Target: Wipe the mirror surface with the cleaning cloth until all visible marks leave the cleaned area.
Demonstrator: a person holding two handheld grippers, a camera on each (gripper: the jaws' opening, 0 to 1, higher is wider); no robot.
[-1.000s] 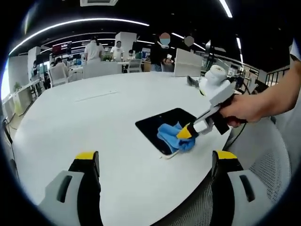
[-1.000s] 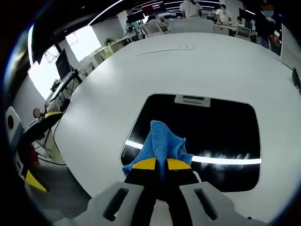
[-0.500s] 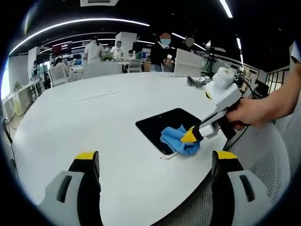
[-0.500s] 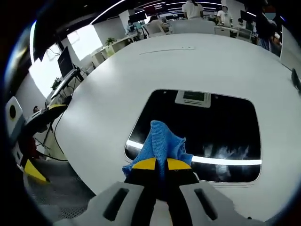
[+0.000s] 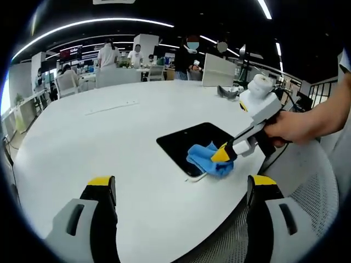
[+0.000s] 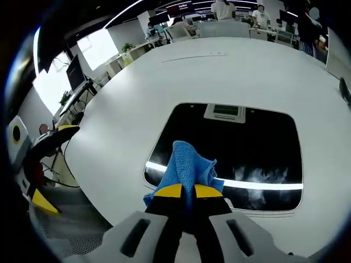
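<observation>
Clamped tight on the cleaning cloth (image 6: 186, 170), my right claw (image 6: 184, 192) has its yellow-tipped jaws together with the blue fabric bunched between them. The cloth rests on the near edge of the mirror (image 6: 247, 148), close to the corner nearest me, and a loose fold of it stands up ahead of the jaw tips. The mirror lies flat on the round white desk (image 6: 137, 98); its dark glass throws back a bright strip of ceiling light, and faint cloudy smears show along that strip to the right of the cloth. A small pale label (image 6: 224, 112) sits at the mirror's far edge.

From the left gripper view I see that same right claw (image 5: 221, 155) coming in from the right, held by my hand (image 5: 288, 127), its tip pressed into the blue cloth (image 5: 205, 160) at the near corner of the mirror (image 5: 189, 141). My left claw (image 5: 181, 189) is spread wide and holds nothing; its two jaws rise at either side of the view, above the bare desk (image 5: 109, 142) and well apart from the mirror.

Beyond the desk, people (image 5: 108, 55) stand among chairs and other desks in an open office.
</observation>
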